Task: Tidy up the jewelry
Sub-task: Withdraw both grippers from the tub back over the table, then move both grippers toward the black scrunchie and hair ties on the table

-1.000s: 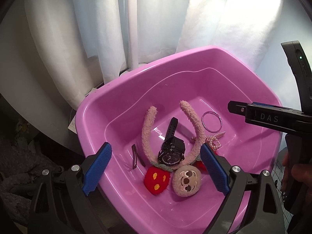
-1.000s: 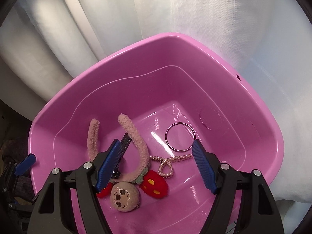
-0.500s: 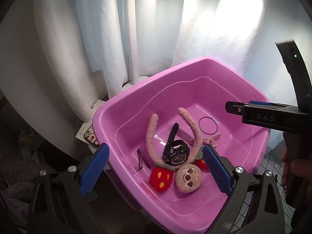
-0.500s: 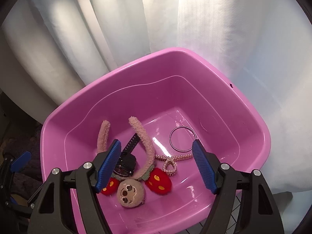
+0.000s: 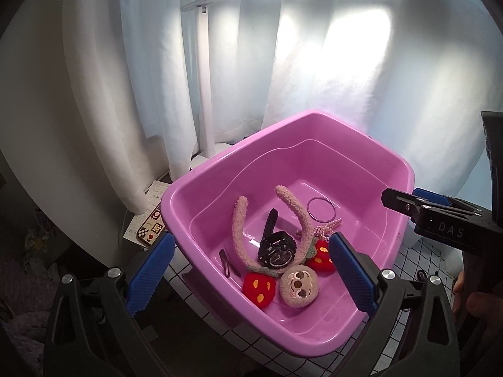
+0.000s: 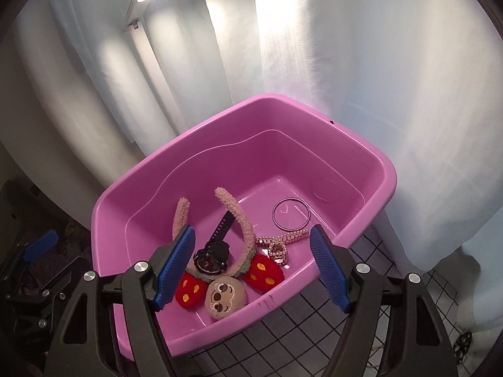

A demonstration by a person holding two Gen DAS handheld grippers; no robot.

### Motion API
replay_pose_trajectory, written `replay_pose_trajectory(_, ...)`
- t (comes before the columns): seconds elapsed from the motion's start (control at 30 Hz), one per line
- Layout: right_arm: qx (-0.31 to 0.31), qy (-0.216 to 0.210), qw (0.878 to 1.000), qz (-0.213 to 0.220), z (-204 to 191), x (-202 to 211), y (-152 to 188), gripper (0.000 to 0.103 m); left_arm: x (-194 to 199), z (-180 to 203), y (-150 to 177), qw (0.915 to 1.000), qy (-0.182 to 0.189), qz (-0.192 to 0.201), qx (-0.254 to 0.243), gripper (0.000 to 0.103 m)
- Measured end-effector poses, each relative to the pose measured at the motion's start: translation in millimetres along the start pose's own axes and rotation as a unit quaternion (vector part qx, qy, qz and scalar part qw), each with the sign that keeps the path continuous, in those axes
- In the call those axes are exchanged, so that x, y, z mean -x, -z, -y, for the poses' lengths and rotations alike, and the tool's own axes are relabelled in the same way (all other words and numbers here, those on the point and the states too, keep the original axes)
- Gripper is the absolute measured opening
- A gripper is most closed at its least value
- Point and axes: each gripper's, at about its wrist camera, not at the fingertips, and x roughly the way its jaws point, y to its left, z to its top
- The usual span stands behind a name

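Note:
A pink plastic tub [image 5: 371, 154] [image 6: 314, 106] holds the jewelry: a fuzzy headband with a sloth face and red strawberries [image 5: 298, 286] [image 6: 224, 292], a black watch [image 5: 276, 248] [image 6: 213, 253], a silver bangle [image 5: 321, 210] [image 6: 291, 214], a pearl bracelet [image 5: 327, 228] [image 6: 283, 240] and a dark hair clip [image 5: 228, 262]. My left gripper [image 5: 251, 278] is open and empty above the tub's near left. My right gripper [image 6: 251, 267] is open and empty above its near edge; it also shows at the right of the left wrist view [image 5: 440, 220].
White curtains hang behind the tub. A white lamp [image 5: 204, 100] stands at the back left. A checkered card and paper [image 5: 151, 226] lie left of the tub. The tub sits on a white tiled surface [image 6: 314, 330].
Both grippers have pulled back and up from the tub, which now looks smaller and farther. Nothing in the tub has moved.

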Motion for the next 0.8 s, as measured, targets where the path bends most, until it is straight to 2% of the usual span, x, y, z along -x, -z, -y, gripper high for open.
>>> replay_pose_trajectory(0.1,-0.027,0.020,0.999,0.024,16,24,26,0.072,8,11,4,0.9995,0.027,0.015,-0.012,0.097)
replay_pose_trajectory(0.2,-0.063,0.043,0.997,0.030,37,46,58,0.073,13,32,6,0.9973,0.051,0.032,-0.043,0.097)
replay_pose_trajectory(0.37,-0.126,0.103,0.986,0.034,73,76,118,0.073,16,81,16,0.9878,0.104,0.044,-0.107,0.097)
replay_pose_trajectory(0.47,-0.157,0.136,0.977,0.038,92,101,152,0.073,15,110,26,0.9790,0.145,0.032,-0.139,0.097)
replay_pose_trajectory(0.6,-0.199,0.180,0.963,0.036,124,134,195,0.073,9,145,45,0.9694,0.181,0.012,-0.166,0.097)
replay_pose_trajectory(0.73,-0.242,0.208,0.947,0.038,158,161,231,0.073,-2,175,65,0.9637,0.206,-0.013,-0.170,0.097)
replay_pose_trajectory(0.8,-0.257,0.214,0.941,0.040,175,171,246,0.073,-7,191,79,0.9638,0.203,-0.017,-0.172,0.097)
